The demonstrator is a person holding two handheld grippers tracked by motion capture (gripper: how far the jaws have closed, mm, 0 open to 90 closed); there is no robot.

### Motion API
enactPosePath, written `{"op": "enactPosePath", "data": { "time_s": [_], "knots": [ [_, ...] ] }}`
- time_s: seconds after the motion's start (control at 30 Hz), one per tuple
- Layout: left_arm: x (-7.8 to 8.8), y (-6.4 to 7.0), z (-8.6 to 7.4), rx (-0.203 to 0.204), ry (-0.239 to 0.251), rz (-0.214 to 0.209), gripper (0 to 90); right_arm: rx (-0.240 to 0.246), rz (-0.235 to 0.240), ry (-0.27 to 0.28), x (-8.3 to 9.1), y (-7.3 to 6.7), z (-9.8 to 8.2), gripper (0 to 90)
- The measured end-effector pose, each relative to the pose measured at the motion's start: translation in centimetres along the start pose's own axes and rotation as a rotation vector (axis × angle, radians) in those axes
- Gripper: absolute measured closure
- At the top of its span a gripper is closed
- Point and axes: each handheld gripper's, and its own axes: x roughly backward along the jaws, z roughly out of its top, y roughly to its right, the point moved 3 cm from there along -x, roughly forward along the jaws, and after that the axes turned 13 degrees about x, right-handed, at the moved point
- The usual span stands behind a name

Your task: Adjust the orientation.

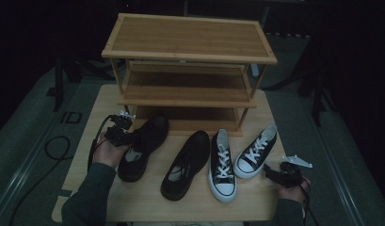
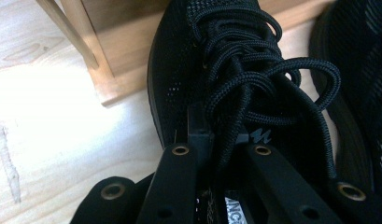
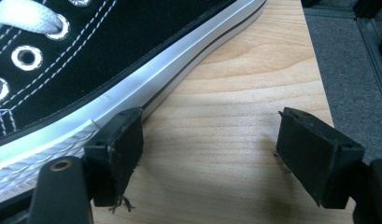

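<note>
A black lace-up shoe [image 1: 150, 136] lies toe-first toward the rack at the table's left. My left gripper [image 1: 128, 135] is shut on it at the collar. In the left gripper view the left gripper [image 2: 221, 136] pinches the shoe [image 2: 179, 70] beside its black laces [image 2: 254, 79]. A second black shoe [image 1: 188, 162] lies to its right. My right gripper [image 1: 269, 172] rests open near the front right of the table. In the right gripper view the right gripper [image 3: 212, 158] stands wide over bare wood, its left pad [image 3: 116, 154] against the white sole of a black canvas sneaker [image 3: 109, 60].
A three-shelf bamboo shoe rack [image 1: 188, 37] stands at the back of the wooden table [image 1: 148, 202]. Two black-and-white canvas sneakers [image 1: 222, 167] [image 1: 256, 150] lie side by side right of centre. Grey floor and a cable [image 1: 53, 150] surround the table.
</note>
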Motion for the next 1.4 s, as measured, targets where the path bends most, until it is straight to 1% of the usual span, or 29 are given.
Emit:
{"op": "enactPosePath", "data": {
  "time_s": [0.07,0.13,0.2,0.27,0.4,0.5,0.67,0.73,0.83,0.9,1.03,1.17,1.2,1.23,1.3,1.4],
  "knots": [
    [-0.4,-0.1,0.5,0.028,0.010,0.001,86.8,0.000,0.000,0.000,0.0,0.0,0.0,22.9],
    [-0.9,-0.1,0.9,0.043,0.016,0.006,86.8,0.000,0.000,0.000,0.0,0.0,0.0,22.9],
    [-1.2,0.0,1.4,0.050,0.019,0.010,86.7,0.000,0.000,0.000,0.0,0.0,0.0,22.8],
    [-1.6,0.1,2.1,0.066,0.033,0.010,86.7,0.000,0.000,0.000,0.0,0.0,0.0,22.9],
    [-2.2,0.4,2.8,0.092,0.053,0.004,86.7,0.000,0.000,0.000,0.0,0.0,0.0,22.8],
    [-2.6,0.6,3.0,0.110,0.068,0.009,86.7,0.001,0.000,0.000,0.0,0.0,0.0,22.8],
    [-3.5,0.6,3.1,0.151,0.077,0.032,86.5,0.000,0.000,0.000,0.0,0.0,0.0,22.8],
    [-3.6,0.5,3.1,0.167,0.088,0.026,86.5,0.000,0.000,0.000,0.0,0.0,0.0,22.8],
    [-3.8,0.5,2.8,0.147,0.079,0.026,83.7,0.000,0.000,0.000,0.0,0.0,0.0,22.9],
    [-3.6,0.3,2.7,0.138,0.076,0.000,79.0,0.000,0.000,0.000,0.0,0.0,0.0,22.8],
    [-3.6,0.0,2.4,0.110,0.061,0.003,66.4,0.000,0.000,0.000,0.0,0.0,0.0,22.8],
    [-2.9,0.1,2.1,0.084,0.078,-0.019,59.5,0.001,0.000,0.000,0.0,0.0,0.0,22.9],
    [-2.9,0.1,2.1,0.084,0.078,-0.019,58.7,0.001,0.000,0.000,0.0,0.0,0.0,22.9],
    [-2.4,0.1,1.9,0.066,0.087,-0.022,58.2,0.000,0.000,0.000,0.0,0.0,0.0,22.9],
    [-1.8,0.1,1.6,0.050,0.097,-0.029,57.3,0.001,0.000,0.000,0.0,0.0,0.0,22.9],
    [-0.7,-0.1,1.2,0.050,0.123,-0.047,56.4,0.000,0.000,0.000,0.0,0.0,0.0,22.8]
  ]
}}
